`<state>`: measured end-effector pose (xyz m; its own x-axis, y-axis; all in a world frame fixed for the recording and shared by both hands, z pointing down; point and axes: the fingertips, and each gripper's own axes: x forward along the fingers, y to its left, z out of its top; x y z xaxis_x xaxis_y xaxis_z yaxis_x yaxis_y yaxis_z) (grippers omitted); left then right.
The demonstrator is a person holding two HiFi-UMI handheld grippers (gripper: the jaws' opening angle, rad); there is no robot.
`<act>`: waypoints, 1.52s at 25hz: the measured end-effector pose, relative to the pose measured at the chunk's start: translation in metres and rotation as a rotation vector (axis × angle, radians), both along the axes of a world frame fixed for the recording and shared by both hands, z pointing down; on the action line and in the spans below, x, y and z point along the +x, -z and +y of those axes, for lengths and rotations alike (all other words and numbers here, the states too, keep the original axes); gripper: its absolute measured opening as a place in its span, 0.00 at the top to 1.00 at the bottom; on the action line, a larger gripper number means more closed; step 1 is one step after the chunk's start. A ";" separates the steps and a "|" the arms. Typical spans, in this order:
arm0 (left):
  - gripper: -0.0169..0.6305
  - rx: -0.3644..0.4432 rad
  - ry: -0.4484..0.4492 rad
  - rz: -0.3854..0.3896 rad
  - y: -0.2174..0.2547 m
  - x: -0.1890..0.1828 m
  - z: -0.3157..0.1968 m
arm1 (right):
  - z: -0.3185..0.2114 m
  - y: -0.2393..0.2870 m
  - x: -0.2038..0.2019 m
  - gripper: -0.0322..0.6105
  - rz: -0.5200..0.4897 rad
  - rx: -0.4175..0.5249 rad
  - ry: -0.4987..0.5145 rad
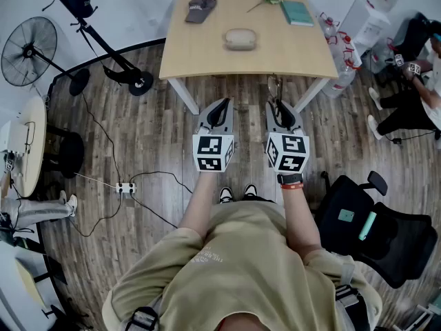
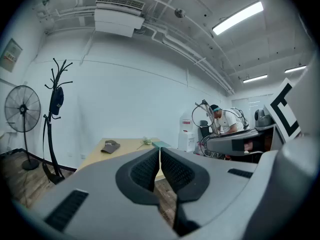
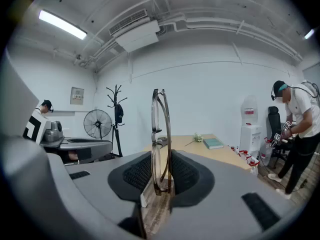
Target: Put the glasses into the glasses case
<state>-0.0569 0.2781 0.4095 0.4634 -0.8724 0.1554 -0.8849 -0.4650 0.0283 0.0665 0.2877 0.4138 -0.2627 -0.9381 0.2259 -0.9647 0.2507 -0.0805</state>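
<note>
The right tongs (image 3: 161,164) clamp folded glasses (image 3: 159,142) upright. The left tongs (image 2: 159,159) are closed and empty. The beige glasses case (image 1: 240,39) lies on the wooden bench (image 1: 200,54) ahead.

Pale matt wooden table (image 1: 207,54), dark streaky wood-plank floor (image 1: 151,116), smooth matt beige glasses case (image 1: 240,39), soft grey cloth cap (image 1: 200,9), thin glossy glasses (image 3: 159,141) with clear lenses, matt grey plastic right gripper (image 3: 161,156), ribbed black pads (image 3: 138,172)

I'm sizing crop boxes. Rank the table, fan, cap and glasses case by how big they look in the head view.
1. table, by far the largest.
2. fan, counting its round head.
3. cap and glasses case: these look about alike, so no ranking between them.
</note>
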 end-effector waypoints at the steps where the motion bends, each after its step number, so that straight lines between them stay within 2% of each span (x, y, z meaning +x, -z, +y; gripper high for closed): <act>1: 0.93 0.004 0.002 -0.001 0.001 0.006 -0.001 | -0.002 0.001 0.005 0.77 0.000 0.003 0.006; 8: 0.93 0.009 0.002 -0.020 0.004 0.044 0.001 | -0.005 0.001 0.040 0.77 -0.029 0.002 0.008; 13: 0.93 -0.002 0.029 -0.018 -0.005 0.062 0.003 | -0.003 -0.015 0.063 0.77 -0.112 -0.027 0.037; 19: 0.93 -0.001 0.061 -0.031 -0.018 0.074 0.001 | -0.014 -0.027 0.066 0.77 -0.136 -0.043 0.119; 24: 0.93 0.009 0.099 -0.002 -0.014 0.066 -0.013 | -0.026 -0.030 0.062 0.77 -0.166 -0.079 0.121; 30: 0.93 0.017 0.108 0.001 -0.027 0.060 -0.053 | -0.061 -0.044 0.058 0.77 -0.164 -0.091 0.160; 38: 0.93 0.042 0.052 -0.015 -0.021 0.059 -0.154 | -0.159 -0.042 0.038 0.76 -0.107 -0.094 0.176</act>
<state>0.0016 0.1239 0.4302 0.4149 -0.9013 0.1251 -0.9082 -0.4186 -0.0042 0.1046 0.1285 0.4554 -0.4480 -0.8515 0.2723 -0.8912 0.4014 -0.2111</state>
